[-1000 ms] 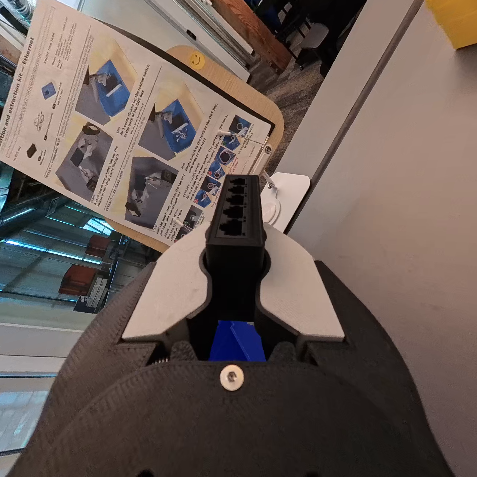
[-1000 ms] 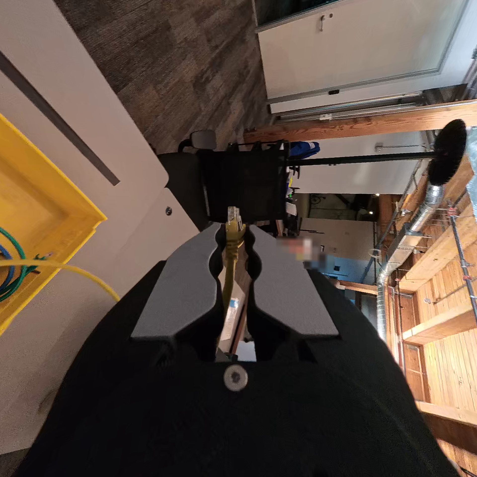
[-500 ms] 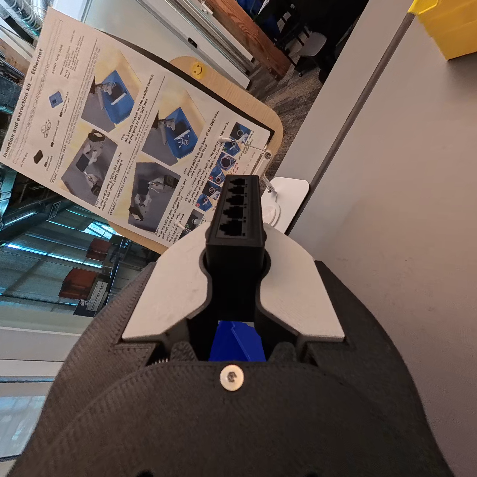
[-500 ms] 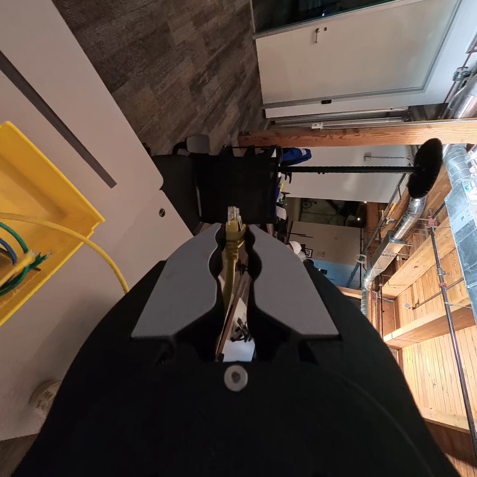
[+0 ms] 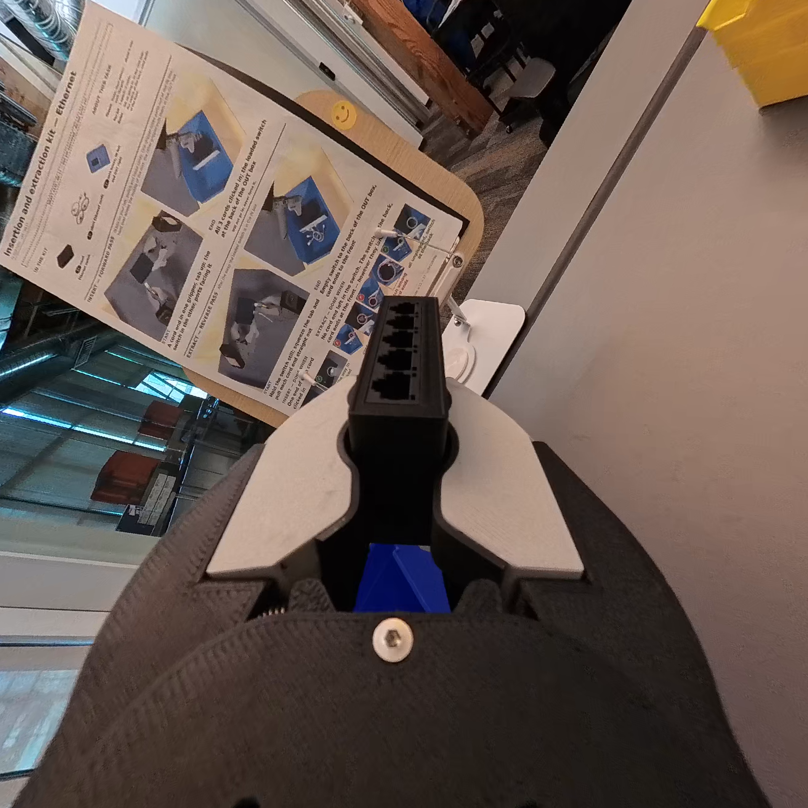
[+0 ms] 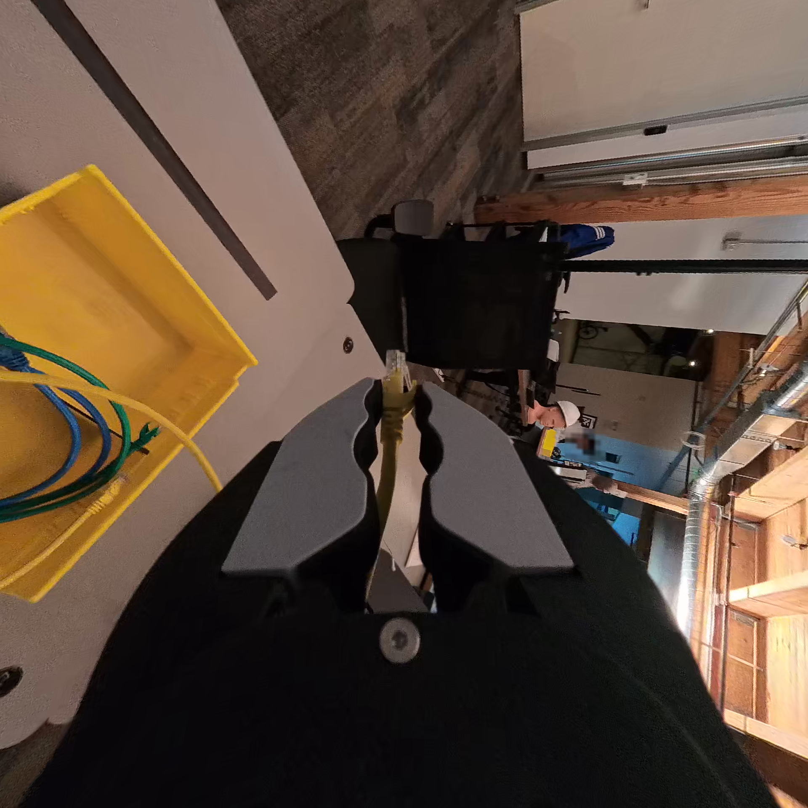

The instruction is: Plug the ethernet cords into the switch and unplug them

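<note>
In the left wrist view my left gripper is shut on a black ethernet switch, held in the air with its row of empty ports facing up toward the camera. In the right wrist view my right gripper is shut on the yellow ethernet cord just behind its clear plug, which sticks out past the fingertips. The cord trails left into a yellow bin that holds a blue cord and a green cord.
A printed instruction sheet on a wooden board stands on a white base at the grey table's edge. A yellow bin corner shows at top right. A black chair stands beyond the table. A blue box shows under the switch. There is about 45 cm between the tips of the two grippers.
My right gripper has swung with the yellow cord, so the yellow bin shows larger and closer on the left. My left gripper has turned slightly with the switch; the yellow bin corner has come into view.
</note>
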Demonstrator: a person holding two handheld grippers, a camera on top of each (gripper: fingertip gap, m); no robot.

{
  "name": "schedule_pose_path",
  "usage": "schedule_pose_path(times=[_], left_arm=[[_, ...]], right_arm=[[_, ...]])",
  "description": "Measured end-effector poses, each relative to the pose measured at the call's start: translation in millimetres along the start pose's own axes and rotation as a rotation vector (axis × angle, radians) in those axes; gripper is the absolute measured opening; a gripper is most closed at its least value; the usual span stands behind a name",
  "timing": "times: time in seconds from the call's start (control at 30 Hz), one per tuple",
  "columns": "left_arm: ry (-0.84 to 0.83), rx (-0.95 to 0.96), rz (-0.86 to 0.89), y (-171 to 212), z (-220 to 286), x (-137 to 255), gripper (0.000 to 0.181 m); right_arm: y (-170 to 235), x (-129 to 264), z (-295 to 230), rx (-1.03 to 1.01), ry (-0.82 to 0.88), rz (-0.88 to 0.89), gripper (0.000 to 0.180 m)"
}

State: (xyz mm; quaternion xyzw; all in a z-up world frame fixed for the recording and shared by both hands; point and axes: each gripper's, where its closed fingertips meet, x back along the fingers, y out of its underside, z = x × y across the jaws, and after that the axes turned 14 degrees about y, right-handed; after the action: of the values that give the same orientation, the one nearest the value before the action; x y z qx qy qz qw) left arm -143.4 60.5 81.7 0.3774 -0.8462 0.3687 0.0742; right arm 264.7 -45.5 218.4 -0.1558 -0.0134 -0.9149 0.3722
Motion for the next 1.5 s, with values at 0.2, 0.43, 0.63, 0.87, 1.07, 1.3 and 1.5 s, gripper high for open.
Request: schedule_pose_path(times=[0.2,0.43,0.63,0.87,1.07,1.3,1.5], left_arm=[[0.010,-0.008,-0.011,0.5,3.0,-2.9,0.030],[0.015,-0.007,-0.017,1.5,4.1,-5.1,0.030],[0.017,-0.010,-0.020,0.8,5.3,-6.5,0.030],[0.025,-0.019,-0.029,0.2,8.5,-9.4,0.030],[0.029,-0.026,-0.026,-2.8,11.0,-9.3,0.029],[0.044,-0.047,-0.028,-7.9,18.9,-11.7,0.029],[0.055,-0.055,-0.038,-8.0,22.4,-14.2,0.029]], right_arm=[[15.6,-32.3,-51.8,-0.020,-0.027,-0.066,0.016],[34.2,-49.4,-51.2,-0.186,0.097,-0.159,0.016],[63.1,-42.4,-22.2,-0.403,0.273,-0.233,0.015],[84.6,-22.0,-13.5,-0.591,0.294,-0.240,0.015],[69.6,-8.0,-108.8,-0.589,0.028,-0.231,0.015],[22.9,-3.5,-238.6,-0.784,-0.443,-0.162,0.019],[-15.2,3.8,-287.5,-0.969,-0.803,-0.144,0.015]])
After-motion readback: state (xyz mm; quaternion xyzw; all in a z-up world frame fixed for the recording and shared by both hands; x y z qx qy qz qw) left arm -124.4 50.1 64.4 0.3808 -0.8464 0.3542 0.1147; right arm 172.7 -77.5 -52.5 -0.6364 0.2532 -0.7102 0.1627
